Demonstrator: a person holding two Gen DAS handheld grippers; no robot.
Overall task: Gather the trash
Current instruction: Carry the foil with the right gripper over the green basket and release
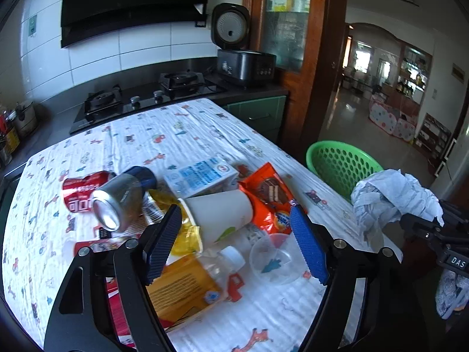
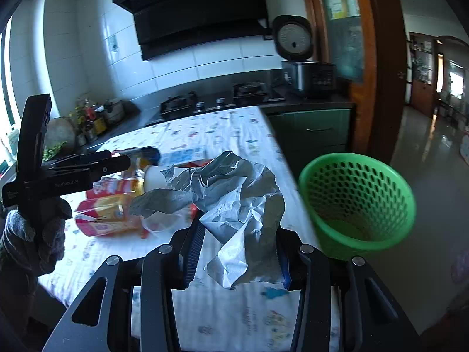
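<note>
2 grippers: right fingers clamp crumpled paper; left fingers apart over paper cup.

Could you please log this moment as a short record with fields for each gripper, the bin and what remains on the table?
right gripper: shut on crumpled paper, lifted above the table edge
left gripper: open, over the paper cup, gripping nothing
bin: green basket beside the table, looks empty
still on table: paper cup, cans, snack wrapper, carton, bottle
</note>
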